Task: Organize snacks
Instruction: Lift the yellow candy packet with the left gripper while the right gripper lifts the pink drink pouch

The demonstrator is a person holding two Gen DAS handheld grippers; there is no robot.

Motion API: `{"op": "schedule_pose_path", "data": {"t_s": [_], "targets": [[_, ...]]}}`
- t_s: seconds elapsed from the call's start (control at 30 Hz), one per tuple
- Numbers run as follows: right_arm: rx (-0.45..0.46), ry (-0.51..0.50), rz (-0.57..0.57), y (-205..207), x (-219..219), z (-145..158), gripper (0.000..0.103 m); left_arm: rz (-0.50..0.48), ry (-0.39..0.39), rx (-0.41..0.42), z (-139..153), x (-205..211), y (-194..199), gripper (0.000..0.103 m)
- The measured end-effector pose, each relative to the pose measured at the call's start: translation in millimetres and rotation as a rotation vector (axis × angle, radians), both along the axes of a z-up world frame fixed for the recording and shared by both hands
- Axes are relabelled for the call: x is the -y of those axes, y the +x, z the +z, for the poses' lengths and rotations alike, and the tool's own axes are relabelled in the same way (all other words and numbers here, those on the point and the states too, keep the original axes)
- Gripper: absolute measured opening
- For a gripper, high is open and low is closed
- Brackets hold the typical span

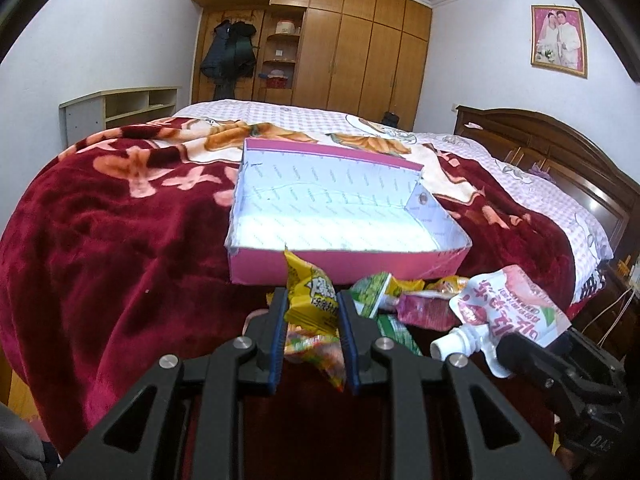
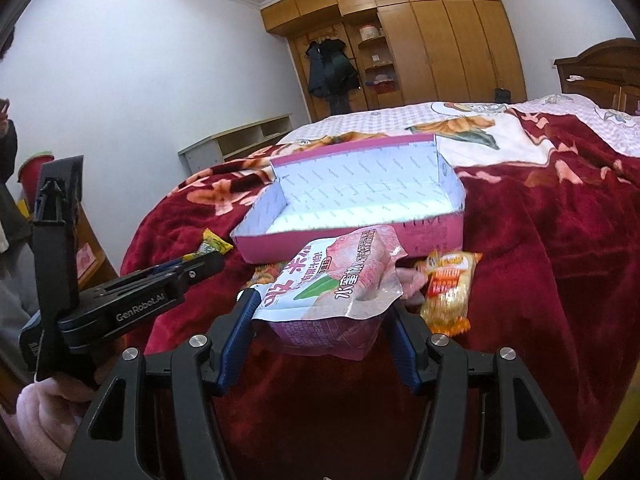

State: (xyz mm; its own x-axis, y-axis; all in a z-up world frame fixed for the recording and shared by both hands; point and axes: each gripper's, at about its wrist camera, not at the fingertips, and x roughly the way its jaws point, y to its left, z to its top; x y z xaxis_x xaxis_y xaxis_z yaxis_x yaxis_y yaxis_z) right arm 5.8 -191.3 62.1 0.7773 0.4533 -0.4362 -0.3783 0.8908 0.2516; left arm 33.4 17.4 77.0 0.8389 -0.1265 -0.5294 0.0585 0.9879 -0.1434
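One shallow pink box (image 1: 332, 268), white inside, sits open on a bed under a dark red flowered blanket (image 1: 100, 248). Just in front of the box's near wall lies a small heap of snacks.

The left gripper (image 1: 313, 308) has its jaws pinching one yellow snack packet (image 1: 310, 292), held upright just before the box's near wall. Below it lies one multicoloured candy bag (image 1: 316, 352). To its right are two green packets (image 1: 372, 290), one dark pink packet (image 1: 426, 310) and one orange-yellow packet (image 2: 448, 292) resting on the blanket.

The right gripper (image 2: 322, 312) has its jaws clamped on one pink and white spouted drink pouch (image 2: 332, 292), lifted above the blanket near the box's front right corner; its white spout (image 1: 452, 346) points toward the left gripper.

Behind the bed stand one wooden wardrobe (image 1: 360, 40), one low open shelf unit (image 1: 120, 108) and one framed wedding portrait (image 1: 559, 40) on the wall.
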Motion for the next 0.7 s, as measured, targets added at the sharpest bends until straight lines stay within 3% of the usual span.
{"op": "schedule_pose_path", "data": {"t_s": [0.53,0.7], "targets": [[-0.008,-0.022,-0.022,80.5,4.0,24.7,0.059,-0.032,0.035,-0.007,19.9,0.0,71.1,0.025],[-0.031,-0.062,-0.051,106.5,3.2,19.7,0.045,-0.027,0.031,-0.035,15.2,-0.5,94.1,0.025]]}}
